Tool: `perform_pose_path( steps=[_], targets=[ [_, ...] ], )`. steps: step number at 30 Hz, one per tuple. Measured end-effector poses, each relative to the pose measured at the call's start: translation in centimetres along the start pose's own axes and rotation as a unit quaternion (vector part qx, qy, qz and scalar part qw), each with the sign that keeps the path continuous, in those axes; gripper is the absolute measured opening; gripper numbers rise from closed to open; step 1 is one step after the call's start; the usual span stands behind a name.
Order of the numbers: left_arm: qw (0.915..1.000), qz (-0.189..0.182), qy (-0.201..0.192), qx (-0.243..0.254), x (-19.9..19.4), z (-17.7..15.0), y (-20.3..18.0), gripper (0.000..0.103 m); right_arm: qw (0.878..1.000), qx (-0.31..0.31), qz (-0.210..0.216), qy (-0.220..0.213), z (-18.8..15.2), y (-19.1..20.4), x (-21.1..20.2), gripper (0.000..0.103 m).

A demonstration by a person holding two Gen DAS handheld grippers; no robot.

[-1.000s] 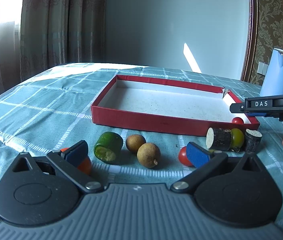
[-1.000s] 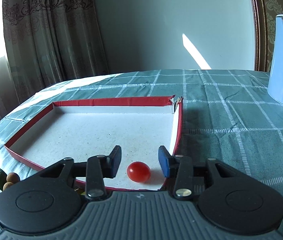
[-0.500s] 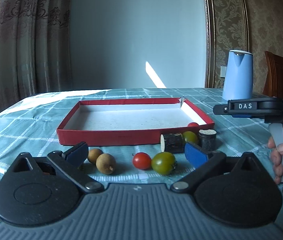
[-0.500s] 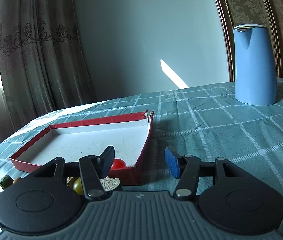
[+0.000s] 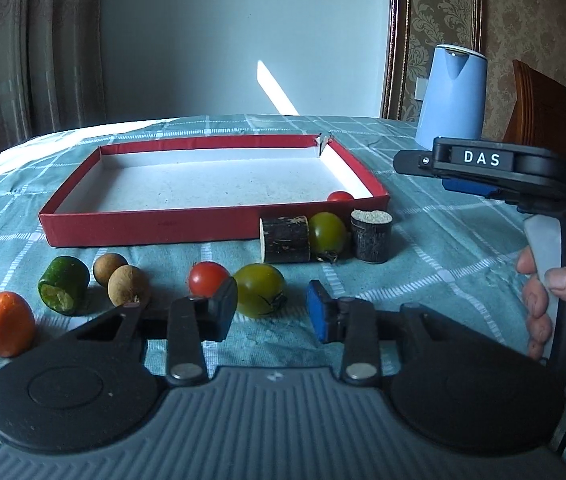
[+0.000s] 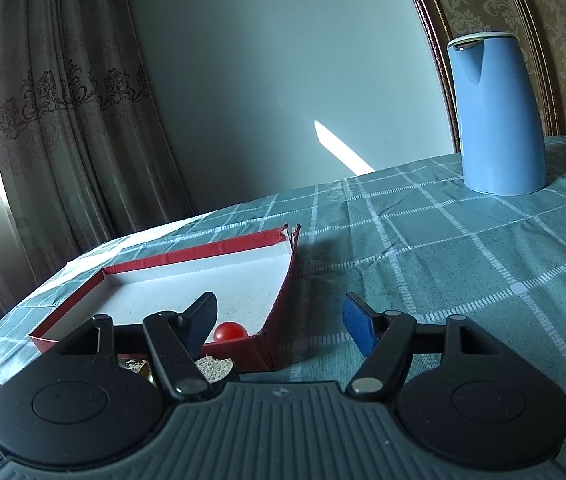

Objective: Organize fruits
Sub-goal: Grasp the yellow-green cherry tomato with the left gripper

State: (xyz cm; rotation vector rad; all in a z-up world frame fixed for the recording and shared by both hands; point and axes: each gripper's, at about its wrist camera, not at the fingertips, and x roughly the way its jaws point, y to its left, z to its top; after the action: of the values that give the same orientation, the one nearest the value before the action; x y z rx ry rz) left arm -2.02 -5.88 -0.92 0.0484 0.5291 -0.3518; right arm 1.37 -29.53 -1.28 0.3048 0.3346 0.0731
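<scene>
- The left tongs (image 5: pixel 273 308) were seen low over the tabletop (image 5: pixel 435 248), their jaws closing around a yellow-green tomato (image 5: pixel 259 289) that lay between them, with the pads not yet pressed on it.
- A red cherry tomato (image 5: pixel 207 278) was found just beside the left pad, touching or nearly touching the yellow-green one.
- Further left, two brown longans (image 5: pixel 121 276), a green cut piece (image 5: pixel 63 290) and a small orange (image 5: pixel 5 322) were lined up on the cloth.
- Against the near wall of the red tray (image 5: pixel 211 226), two dark cut stubs (image 5: pixel 285 239) were set with a second green tomato (image 5: pixel 327 232) between them.
- One red tomato (image 6: pixel 230 331) was seen inside the tray, in its near right corner.
- The right tongs (image 6: pixel 279 320) were held by a hand (image 5: pixel 551 292) beside that corner, jaws opening and nothing between them.
- A blue kettle (image 6: pixel 497 116) was placed well apart, at the far right.
</scene>
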Motion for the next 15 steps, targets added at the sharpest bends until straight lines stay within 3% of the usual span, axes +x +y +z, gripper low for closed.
perform_pose_path(
  steps=[15],
  targets=[
    [0.9986,0.043,0.014,0.027,1.5,0.5,-0.9,0.036,1.0,0.004,0.014,-0.001,0.0,0.0,-0.1,0.069]
  ],
)
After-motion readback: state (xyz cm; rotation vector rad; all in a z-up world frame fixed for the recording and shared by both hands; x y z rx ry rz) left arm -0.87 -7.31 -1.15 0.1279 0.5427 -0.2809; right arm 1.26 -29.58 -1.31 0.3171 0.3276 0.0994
